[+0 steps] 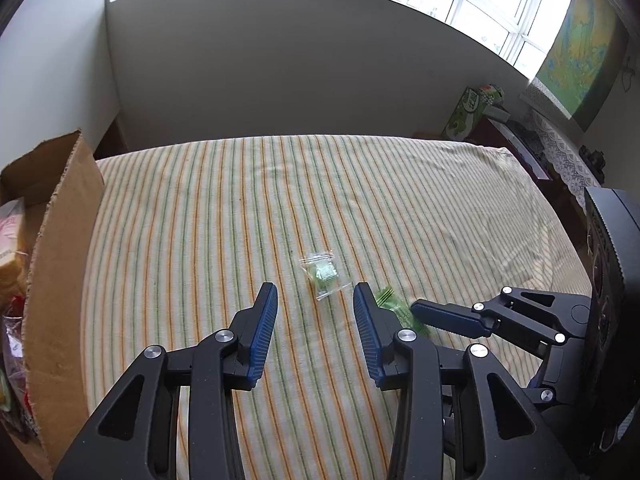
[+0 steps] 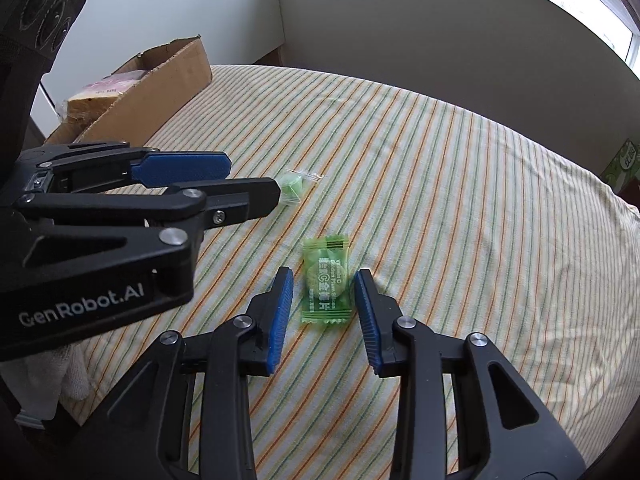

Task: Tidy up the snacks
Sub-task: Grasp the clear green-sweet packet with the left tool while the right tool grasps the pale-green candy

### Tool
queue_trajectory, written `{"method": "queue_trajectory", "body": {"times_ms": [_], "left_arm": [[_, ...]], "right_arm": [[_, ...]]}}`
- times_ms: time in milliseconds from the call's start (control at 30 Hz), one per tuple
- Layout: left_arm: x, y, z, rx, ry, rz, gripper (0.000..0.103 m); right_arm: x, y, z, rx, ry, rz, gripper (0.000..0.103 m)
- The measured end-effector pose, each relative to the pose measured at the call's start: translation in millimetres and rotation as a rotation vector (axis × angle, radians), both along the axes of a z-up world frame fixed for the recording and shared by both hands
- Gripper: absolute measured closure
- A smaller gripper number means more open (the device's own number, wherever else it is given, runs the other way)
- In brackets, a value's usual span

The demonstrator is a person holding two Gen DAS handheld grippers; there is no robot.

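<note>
A striped cloth (image 1: 280, 208) in cream, orange and green covers the worktop, and two small snack packets lie on it near its middle. The left gripper (image 1: 316, 292) hangs tilted down over the cloth with its blue-padded jaws parted and nothing between them; a clear packet holding pale green sweets (image 1: 322, 275) lies flat just ahead of its fingertips, close to the line between them but beyond the pads, so no pad touches it. In the right wrist view the same clear packet (image 2: 294, 186) shows partly hidden behind the tip of the left gripper (image 2: 248, 180), which reaches in from the left edge. The right gripper (image 2: 323, 280) also points down at the cloth, jaws parted to a narrow gap, and a green wrapped candy (image 2: 326, 280) lies lengthwise between its two fingers, flat on the cloth; a strip of cloth shows on either side of the wrapper, so the pads do not press on it. From the left wrist view that green candy (image 1: 394, 306) lies just right of the left gripper's right finger, with one finger of the right gripper (image 1: 450, 316) against its far end. The two packets lie near each other but apart. An open cardboard box (image 1: 60, 248) stands at the left edge of the worktop, well apart from both packets, with several wrapped snacks (image 2: 106, 88) already inside it.
</note>
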State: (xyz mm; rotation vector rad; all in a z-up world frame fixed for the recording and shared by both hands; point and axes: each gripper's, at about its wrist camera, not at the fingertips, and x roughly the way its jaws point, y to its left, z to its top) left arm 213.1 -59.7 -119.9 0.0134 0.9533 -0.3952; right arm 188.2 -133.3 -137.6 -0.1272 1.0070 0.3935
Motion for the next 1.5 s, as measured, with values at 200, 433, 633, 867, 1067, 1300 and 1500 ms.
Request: {"method": "queue_trajectory", "body": {"times_ms": [200, 433, 633, 867, 1067, 1300, 1500], "left_arm": [[7.4, -10.1, -8.7, 0.017, 0.015, -0.008, 0.065], [14.7, -16.7, -13.0, 0.017, 0.030, -0.008, 0.065], [19.1, -19.0, -17.4, 0.039, 0.034, -0.004, 0.077], [22.0, -18.2, -19.9, 0.040, 0.024, 0.011, 0.082], [16.1, -17.9, -19.6, 0.063, 0.002, 0.018, 0.082], [-3.5, -6.9, -17.0, 0.066, -0.005, 0.026, 0.082], [-29.5, 4.7, 0.2, 0.059, -0.042, 0.041, 0.082]], "right_arm": [[7.8, -2.8, 0.4, -0.006, -0.015, -0.002, 0.072], [16.1, -20.3, 3.5, 0.014, -0.011, -0.025, 0.081], [17.5, -26.3, 4.6, 0.002, -0.018, -0.027, 0.081], [20.2, -28.2, 5.2, 0.008, -0.012, -0.040, 0.081], [18.7, -30.6, 4.9, 0.022, -0.011, -0.048, 0.081], [10.5, -37.2, 6.3, 0.054, 0.008, -0.069, 0.081], [-4.1, -35.7, 13.9, 0.064, 0.011, -0.070, 0.081]]}}
